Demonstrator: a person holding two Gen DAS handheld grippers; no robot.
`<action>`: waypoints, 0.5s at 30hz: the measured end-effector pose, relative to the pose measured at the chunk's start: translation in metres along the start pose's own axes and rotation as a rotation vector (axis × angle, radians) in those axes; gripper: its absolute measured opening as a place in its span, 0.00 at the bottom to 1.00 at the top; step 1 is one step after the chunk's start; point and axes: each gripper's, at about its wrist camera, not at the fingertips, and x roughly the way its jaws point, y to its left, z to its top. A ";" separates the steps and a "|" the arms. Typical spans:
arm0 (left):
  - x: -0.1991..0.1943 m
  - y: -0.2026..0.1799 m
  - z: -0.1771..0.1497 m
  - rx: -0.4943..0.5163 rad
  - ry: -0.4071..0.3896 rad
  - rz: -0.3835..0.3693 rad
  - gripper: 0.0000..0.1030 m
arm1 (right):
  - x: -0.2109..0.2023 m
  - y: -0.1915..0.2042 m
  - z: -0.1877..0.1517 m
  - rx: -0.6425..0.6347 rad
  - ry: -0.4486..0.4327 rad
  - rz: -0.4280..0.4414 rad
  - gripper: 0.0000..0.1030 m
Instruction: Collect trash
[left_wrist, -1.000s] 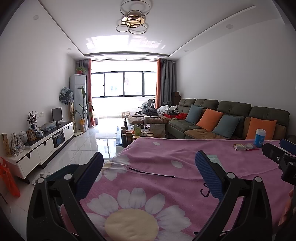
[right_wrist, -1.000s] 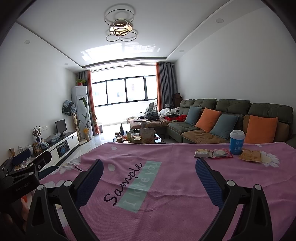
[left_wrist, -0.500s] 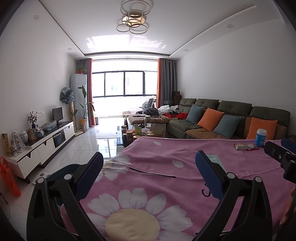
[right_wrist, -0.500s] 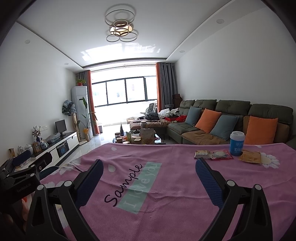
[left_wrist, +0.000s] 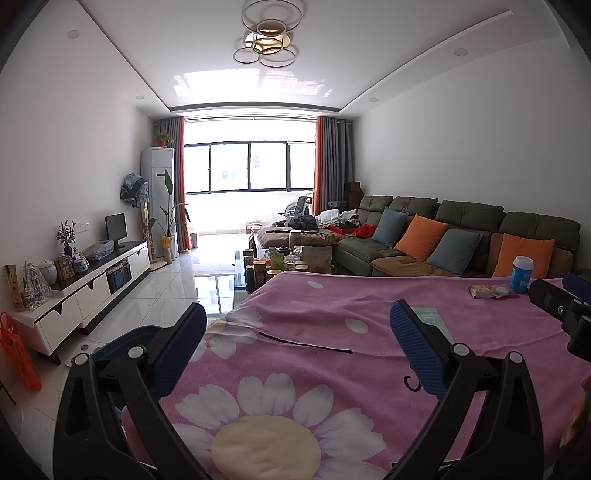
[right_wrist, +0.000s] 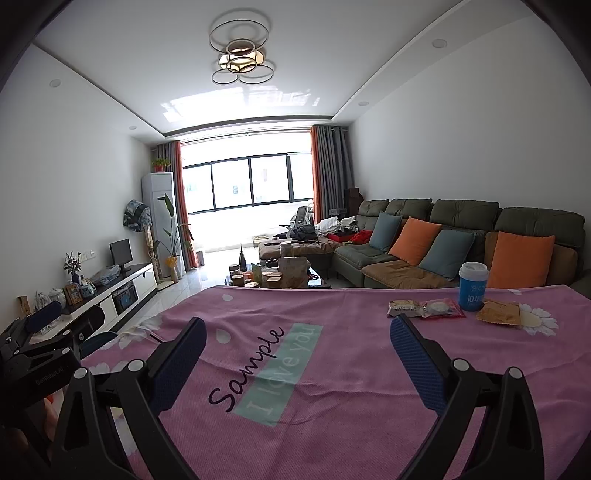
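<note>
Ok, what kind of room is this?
Most likely a home living room: a long sofa with cushions, a TV cabinet along the wall, and a table under a pink cloth holding snack wrappers.

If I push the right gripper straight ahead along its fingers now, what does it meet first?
Probably only the pink flowered tablecloth: the open right gripper points over the "Sample" lettering, with nothing standing there. The snack wrappers and blue cup lie off to its right. Height above the cloth is unclear.

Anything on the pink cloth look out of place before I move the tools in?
Three snack wrappers lie loose beside the upright blue cup at the pink cloth's far right. Nothing spilled or tipped. Both tools are open and empty.
</note>
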 end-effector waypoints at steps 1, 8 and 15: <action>0.000 0.000 0.000 0.000 0.001 0.000 0.95 | 0.000 0.000 0.000 0.000 0.001 -0.001 0.93; 0.001 0.000 -0.001 0.001 0.002 0.001 0.95 | 0.000 0.000 0.000 0.000 -0.001 -0.001 0.93; 0.001 0.000 -0.001 0.002 0.002 0.000 0.95 | -0.001 -0.001 -0.001 0.002 -0.003 -0.002 0.93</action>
